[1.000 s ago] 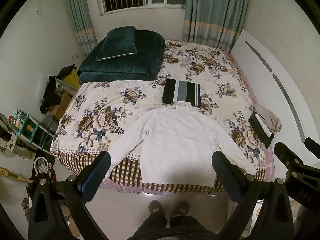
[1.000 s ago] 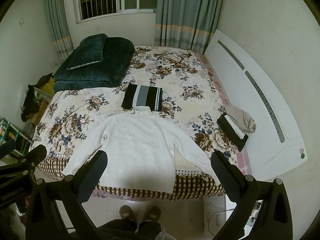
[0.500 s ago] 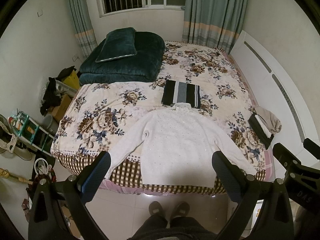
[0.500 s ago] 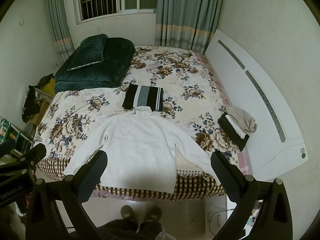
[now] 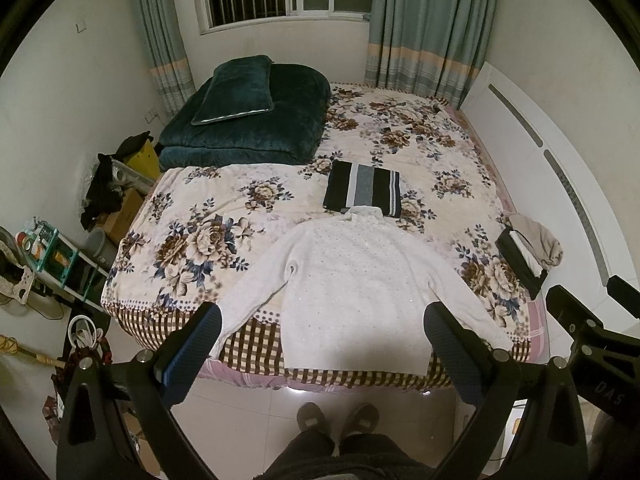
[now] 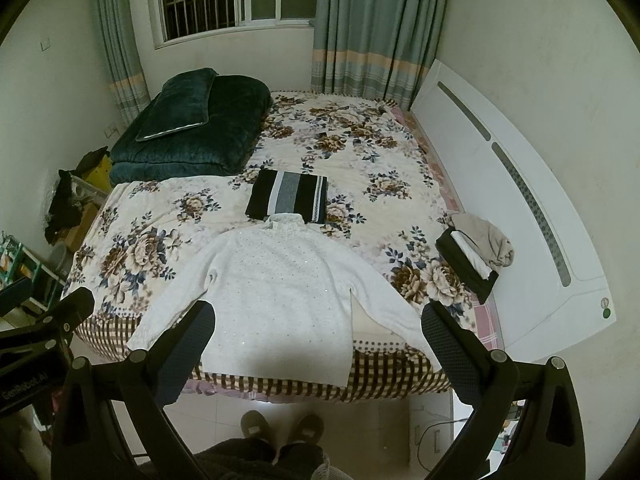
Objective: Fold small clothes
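The left claw (image 5: 322, 338) is held above the near edge of the bed (image 5: 224, 236), its two fingers spread wide with nothing between them. The right claw (image 6: 318, 336) is in the same condition: fingers fully apart, holding nothing, raised clear of the bedding. Part of the right claw is visible at the right margin of the left wrist view, and part of the left claw at the left margin of the right wrist view, so the two tools are side by side. The white sweater (image 5: 360, 280) lies flat on the near part of the bed, collar toward the far side, both sleeves spread outward and down; its hem hangs over the near edge onto the checked border. A folded black-and-grey striped garment (image 5: 362, 188) lies just beyond the collar; whether collar and garment touch cannot be determined. A small stack of folded clothes (image 5: 528, 254), with a beige item on top, sits at the right edge of the bed, near the white headboard (image 5: 560, 184). A dark green folded quilt (image 5: 248, 120) with a matching pillow (image 5: 236, 90) on top occupies the far left corner. The person's slippers (image 5: 338, 420) stand on the tiled floor directly below the sweater hem.
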`<control>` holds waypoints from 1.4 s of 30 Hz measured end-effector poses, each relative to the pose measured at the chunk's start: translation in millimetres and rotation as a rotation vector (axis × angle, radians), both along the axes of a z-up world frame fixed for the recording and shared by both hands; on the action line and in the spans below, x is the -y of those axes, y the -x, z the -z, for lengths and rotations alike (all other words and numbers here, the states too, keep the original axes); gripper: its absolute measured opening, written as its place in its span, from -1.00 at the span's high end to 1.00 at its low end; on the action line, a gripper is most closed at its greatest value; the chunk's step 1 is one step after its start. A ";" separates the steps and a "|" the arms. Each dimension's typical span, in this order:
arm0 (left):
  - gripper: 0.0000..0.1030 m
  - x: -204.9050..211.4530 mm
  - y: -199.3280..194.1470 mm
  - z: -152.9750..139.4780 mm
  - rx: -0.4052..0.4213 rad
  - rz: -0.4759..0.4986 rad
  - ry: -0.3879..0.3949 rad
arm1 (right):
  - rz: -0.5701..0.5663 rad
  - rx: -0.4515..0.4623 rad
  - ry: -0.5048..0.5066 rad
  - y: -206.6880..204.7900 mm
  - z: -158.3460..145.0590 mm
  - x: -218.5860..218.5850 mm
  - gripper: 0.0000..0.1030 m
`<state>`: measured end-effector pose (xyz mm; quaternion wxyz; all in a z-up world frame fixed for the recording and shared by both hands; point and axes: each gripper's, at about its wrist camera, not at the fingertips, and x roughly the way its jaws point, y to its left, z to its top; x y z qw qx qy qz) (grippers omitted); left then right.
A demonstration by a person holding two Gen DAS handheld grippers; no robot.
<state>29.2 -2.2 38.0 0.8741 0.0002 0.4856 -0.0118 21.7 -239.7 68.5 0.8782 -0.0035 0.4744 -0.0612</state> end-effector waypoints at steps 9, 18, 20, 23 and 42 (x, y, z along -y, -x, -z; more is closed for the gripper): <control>-1.00 -3.8 0.4 -0.7 0.011 -0.001 0.003 | 0.000 0.001 0.000 0.2 -0.8 -0.2 -1.00; -1.00 -3.5 4.7 2.3 0.012 0.001 0.006 | 0.001 0.002 -0.001 0.4 -1.7 -0.6 -1.00; -1.00 -4.3 1.4 3.0 0.010 0.002 0.009 | 0.000 0.004 -0.002 1.8 0.6 0.0 -1.00; -1.00 -3.7 0.0 5.6 0.015 0.001 0.008 | 0.013 0.000 -0.004 -2.0 -2.9 -1.1 -1.00; -1.00 66.2 -162.4 290.6 -0.097 -0.010 -0.202 | 0.785 -0.268 -0.378 -23.9 373.5 266.5 -0.42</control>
